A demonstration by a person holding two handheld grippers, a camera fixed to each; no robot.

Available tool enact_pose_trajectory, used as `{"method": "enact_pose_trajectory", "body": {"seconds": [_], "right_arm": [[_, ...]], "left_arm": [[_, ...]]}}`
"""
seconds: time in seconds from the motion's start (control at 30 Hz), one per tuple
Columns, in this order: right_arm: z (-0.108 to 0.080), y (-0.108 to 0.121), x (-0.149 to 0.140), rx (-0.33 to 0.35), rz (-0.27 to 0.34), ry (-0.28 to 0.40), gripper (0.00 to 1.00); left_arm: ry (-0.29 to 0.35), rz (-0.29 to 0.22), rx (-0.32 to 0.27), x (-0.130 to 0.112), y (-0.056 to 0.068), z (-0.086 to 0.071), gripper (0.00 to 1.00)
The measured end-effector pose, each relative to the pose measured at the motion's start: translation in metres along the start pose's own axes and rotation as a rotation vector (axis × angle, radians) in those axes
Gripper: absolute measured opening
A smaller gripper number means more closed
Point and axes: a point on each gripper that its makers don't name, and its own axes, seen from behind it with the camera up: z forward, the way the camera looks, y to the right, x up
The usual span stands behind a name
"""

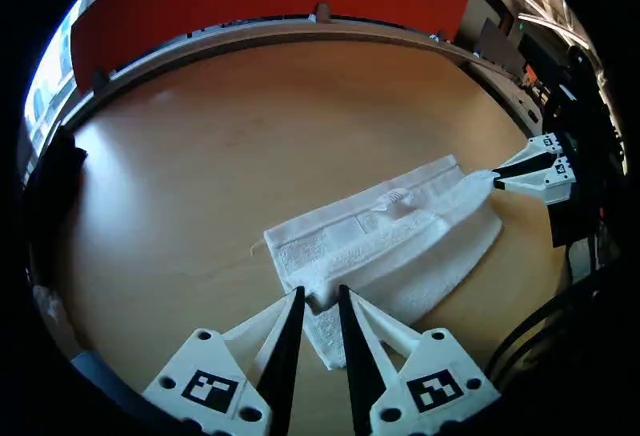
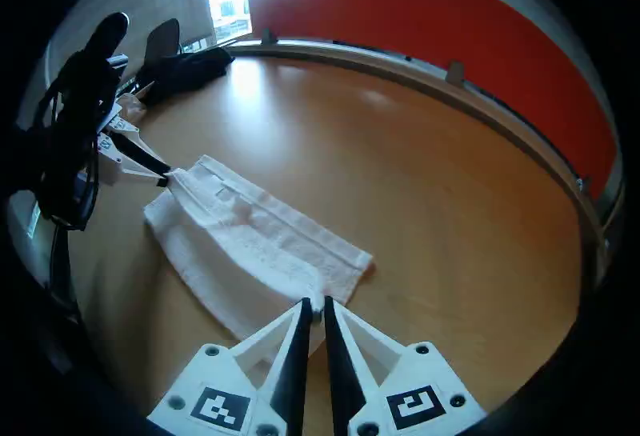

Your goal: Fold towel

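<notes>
Between left tongs (image 1: 322,298), right tongs (image 2: 314,308): towel (image 1: 392,244).

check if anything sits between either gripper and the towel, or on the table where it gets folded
Nothing visible does: the left gripper and right gripper each pinch one end of the towel, with bare table around it.

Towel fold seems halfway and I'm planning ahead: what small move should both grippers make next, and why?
Probably carry both pinched corners a little way across, then lower them. The left gripper and right gripper each have jaws closed on a corner of the towel, and its layers on the table do not look aligned yet.
</notes>
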Motion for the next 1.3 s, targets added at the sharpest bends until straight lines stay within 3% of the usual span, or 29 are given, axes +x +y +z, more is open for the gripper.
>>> {"method": "enact_pose_trajectory", "body": {"seconds": [0.23,0.5,0.7,0.77,0.83,0.97,1.13,1.3], "right_arm": [[0.009,0.007,0.002,-0.039,0.011,0.009,0.31],[0.015,0.015,0.003,-0.071,0.014,0.011,0.40],[0.017,0.017,0.004,-0.076,0.017,0.012,0.47],[0.018,0.017,0.006,-0.078,0.016,0.013,0.57],[0.018,0.017,0.006,-0.079,0.015,0.014,0.65],[0.020,0.018,0.005,-0.081,0.015,0.011,0.72],[0.019,0.017,0.004,-0.081,0.007,0.012,0.99],[0.017,0.017,0.003,-0.086,-0.002,0.014,1.00]], "left_arm": [[0.009,0.017,0.026,0.005,-0.004,0.008,0.43],[0.015,0.026,0.046,0.011,-0.009,0.012,0.48],[0.020,0.044,0.059,0.015,-0.013,0.012,0.63],[0.025,0.050,0.063,0.017,-0.015,0.011,0.65],[0.030,0.052,0.066,0.018,-0.016,0.009,0.77],[0.035,0.045,0.076,0.017,-0.020,0.006,0.94],[0.051,0.026,0.084,0.017,-0.023,-0.003,0.94],[0.059,0.005,0.088,0.013,-0.026,-0.009,0.94]]}}
